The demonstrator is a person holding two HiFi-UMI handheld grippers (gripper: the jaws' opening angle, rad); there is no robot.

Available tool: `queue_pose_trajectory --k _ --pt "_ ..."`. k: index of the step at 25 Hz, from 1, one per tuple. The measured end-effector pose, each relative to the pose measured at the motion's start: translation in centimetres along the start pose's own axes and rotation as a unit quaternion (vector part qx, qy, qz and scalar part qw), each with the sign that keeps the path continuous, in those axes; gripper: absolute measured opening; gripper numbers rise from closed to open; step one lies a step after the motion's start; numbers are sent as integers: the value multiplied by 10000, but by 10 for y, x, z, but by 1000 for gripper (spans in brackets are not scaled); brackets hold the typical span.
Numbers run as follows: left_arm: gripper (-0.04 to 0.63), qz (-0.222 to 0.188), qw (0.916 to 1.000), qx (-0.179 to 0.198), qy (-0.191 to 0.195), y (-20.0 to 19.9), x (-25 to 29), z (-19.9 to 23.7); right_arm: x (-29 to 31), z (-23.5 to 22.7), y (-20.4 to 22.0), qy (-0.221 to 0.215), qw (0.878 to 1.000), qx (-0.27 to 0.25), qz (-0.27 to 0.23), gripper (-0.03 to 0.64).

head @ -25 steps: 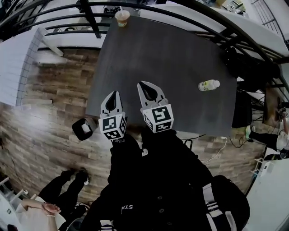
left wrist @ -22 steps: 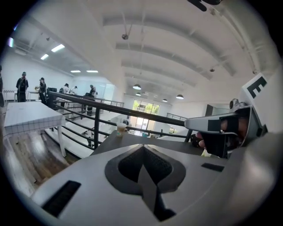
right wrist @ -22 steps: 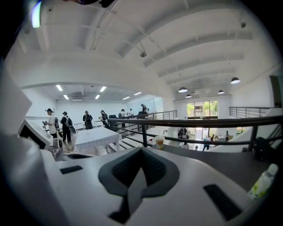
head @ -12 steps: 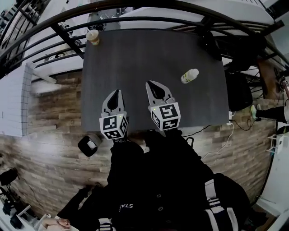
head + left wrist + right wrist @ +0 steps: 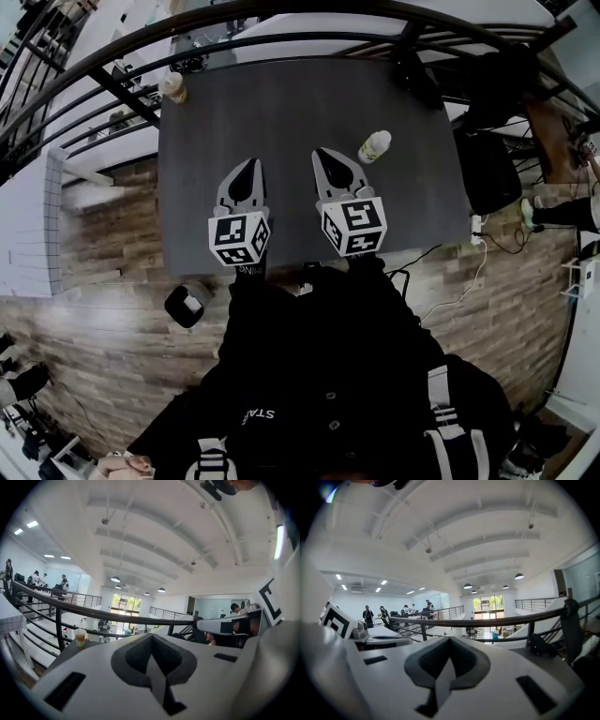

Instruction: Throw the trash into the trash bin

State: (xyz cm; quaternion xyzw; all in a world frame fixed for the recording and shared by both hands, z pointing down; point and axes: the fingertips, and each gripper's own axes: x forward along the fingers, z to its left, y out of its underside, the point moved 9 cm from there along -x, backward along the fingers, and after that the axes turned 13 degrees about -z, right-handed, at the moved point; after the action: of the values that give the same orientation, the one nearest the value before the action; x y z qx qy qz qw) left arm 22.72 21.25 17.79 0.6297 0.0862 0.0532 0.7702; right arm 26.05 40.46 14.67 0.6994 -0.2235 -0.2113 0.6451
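Bright, even indoor light: the far windows (image 5: pixel 490 604) are overexposed and the ceiling lamps (image 5: pixel 115 579) glow. Strong fisheye bending everywhere, with black corners in both gripper views. The left gripper (image 5: pixel 151 639), close to its lens, looks soft — the dark table (image 5: pixel 300 122) is evenly lit.

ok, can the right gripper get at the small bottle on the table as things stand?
Probably yes. The bottle sits on bare table just ahead and right of the right gripper, with nothing between them. Its jaws are shut, so they would need to open first.

dark table (image 5: pixel 281 122) on wood floor (image 5: pixel 103 225), black railing (image 5: pixel 122 94) behind.
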Motion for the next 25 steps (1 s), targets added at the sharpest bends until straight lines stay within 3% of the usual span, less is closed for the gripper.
queue_pose_trajectory --k 15,25 --pt "-2 -331 9972 589 324 -27 36 -34 0 -21 -24 -16 9994 -1 -360 14" --pt "-1 -298 9977 472 387 -19 43 -45 -1 -34 -17 -11 9995 49 -327 14"
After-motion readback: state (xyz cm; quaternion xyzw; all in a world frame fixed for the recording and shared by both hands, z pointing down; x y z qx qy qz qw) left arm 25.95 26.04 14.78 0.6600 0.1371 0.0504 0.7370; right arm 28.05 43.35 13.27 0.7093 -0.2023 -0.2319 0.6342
